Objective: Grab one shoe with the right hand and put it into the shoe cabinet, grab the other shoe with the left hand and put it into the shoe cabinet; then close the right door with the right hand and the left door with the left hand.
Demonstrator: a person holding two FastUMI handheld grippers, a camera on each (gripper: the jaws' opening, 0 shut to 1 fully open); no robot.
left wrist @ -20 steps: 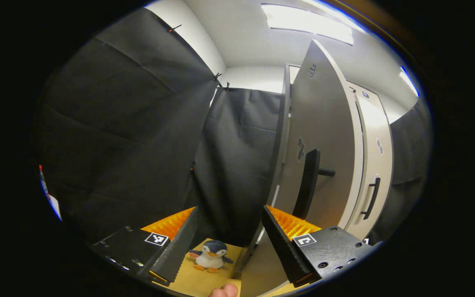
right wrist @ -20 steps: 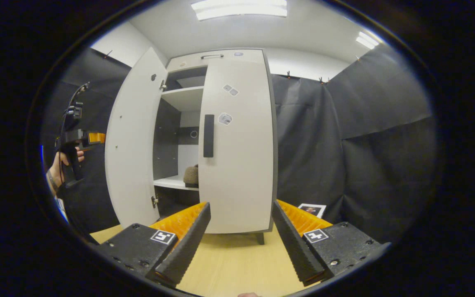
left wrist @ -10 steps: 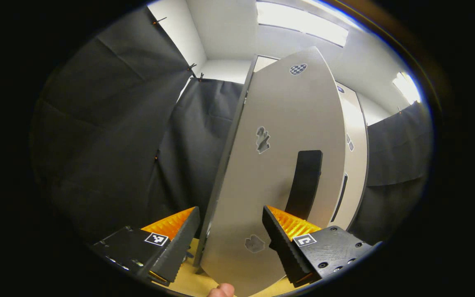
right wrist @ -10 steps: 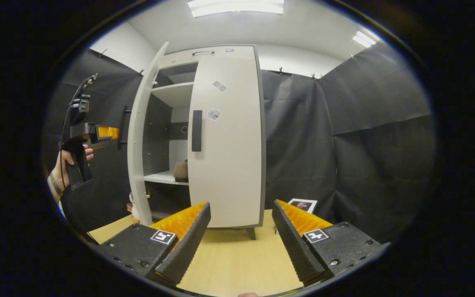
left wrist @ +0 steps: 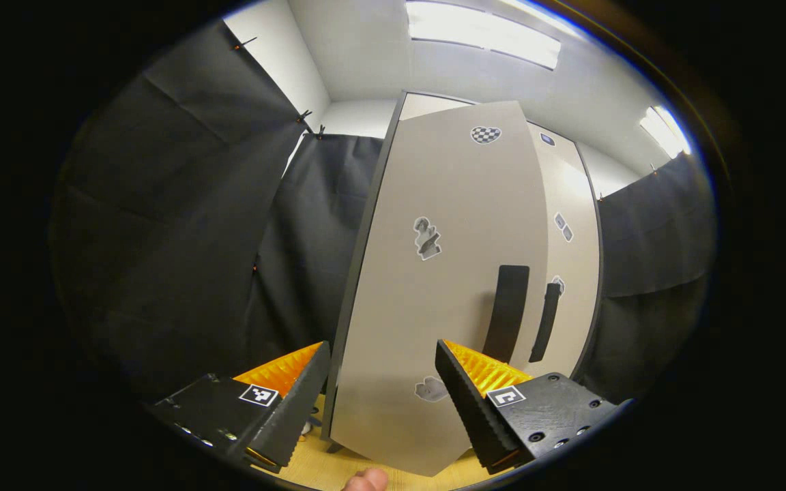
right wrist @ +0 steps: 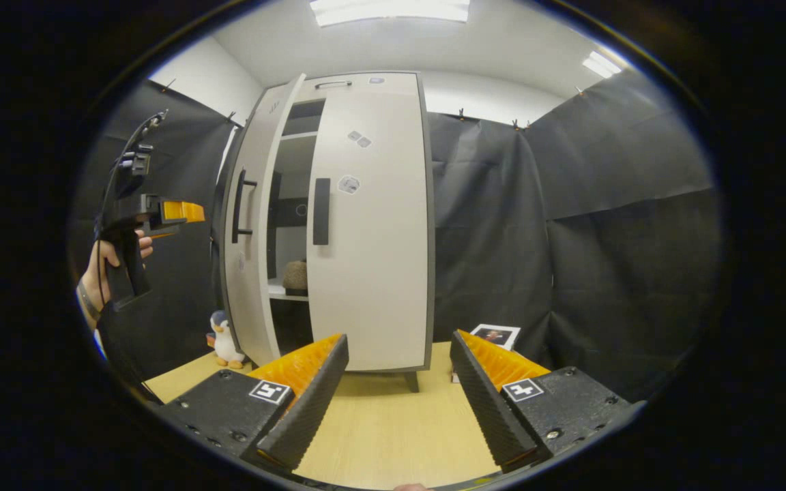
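The left door (right wrist: 246,225) of the shoe cabinet (right wrist: 338,82) stands a narrow way ajar, and the left hand-held gripper (right wrist: 185,213) hangs just outside it at handle height, which fits a push on the door's outer face, not a grasp of the dark bar handle (right wrist: 239,208); whether it touches the panel cannot be told from the right gripper view. In the left gripper view this hand-held gripper (left wrist: 383,382) has its jaws spread wide with nothing between them, the door face (left wrist: 447,273) close ahead and its flat dark handle (left wrist: 507,310) just above the right finger. The right door (right wrist: 372,225) looks flush with the cabinet front, so that step seems done. Through the gap, one brown shoe (right wrist: 294,276) sits on a middle shelf (right wrist: 287,294); the other shoe cannot be made out. The right hand-held gripper (right wrist: 398,395) is held back and low over the wooden floor (right wrist: 393,436), jaws apart and empty, probably to keep clear of the swinging door. A toy penguin (right wrist: 224,339) stands by the cabinet's left foot. The doors carry small grey stickers (left wrist: 427,239) and a checkered marker (left wrist: 485,134), too small to read; the square black-and-white tags (right wrist: 269,391) on the finger mounts show coded patterns, not words. A small printed card (right wrist: 495,335) lies near the back wall, unreadable.
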